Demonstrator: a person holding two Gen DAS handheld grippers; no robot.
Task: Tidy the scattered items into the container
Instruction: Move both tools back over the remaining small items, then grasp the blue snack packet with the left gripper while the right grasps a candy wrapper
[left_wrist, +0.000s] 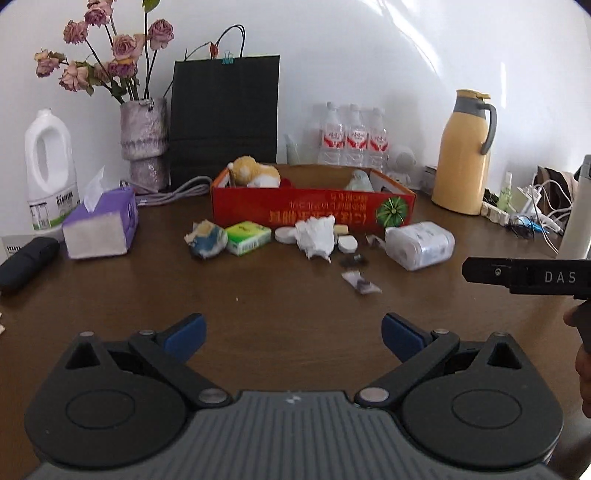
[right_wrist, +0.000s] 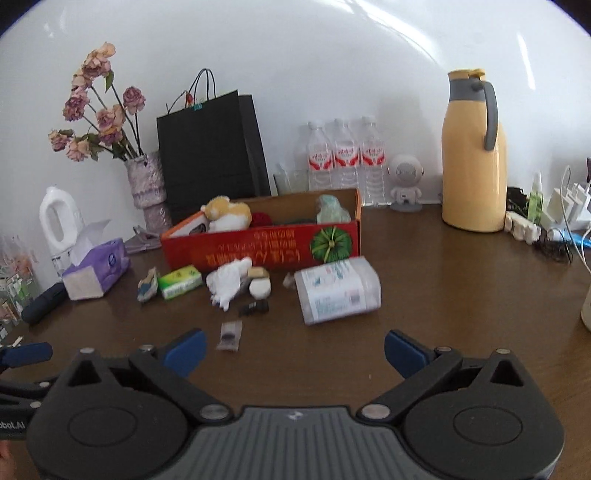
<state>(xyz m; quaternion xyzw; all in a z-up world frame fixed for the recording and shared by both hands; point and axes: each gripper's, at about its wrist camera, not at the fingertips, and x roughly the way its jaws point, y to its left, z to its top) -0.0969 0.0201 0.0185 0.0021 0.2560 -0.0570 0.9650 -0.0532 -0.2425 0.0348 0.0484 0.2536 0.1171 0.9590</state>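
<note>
Both the left gripper (left_wrist: 291, 338) and the right gripper (right_wrist: 293, 354) are held released, nothing between the jaws. The scattered items, including a crumpled tissue (left_wrist: 316, 236) and a wipes pack (right_wrist: 338, 290), are located just near of the red box (left_wrist: 314, 210).

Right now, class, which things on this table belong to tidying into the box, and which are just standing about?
Belong to the job:
red box
crumpled tissue
green packet
clear pack
small sachet
left gripper and right gripper, both open

Just standing about:
yellow flask
water bottles
black bag
flower vase
tissue box
</note>
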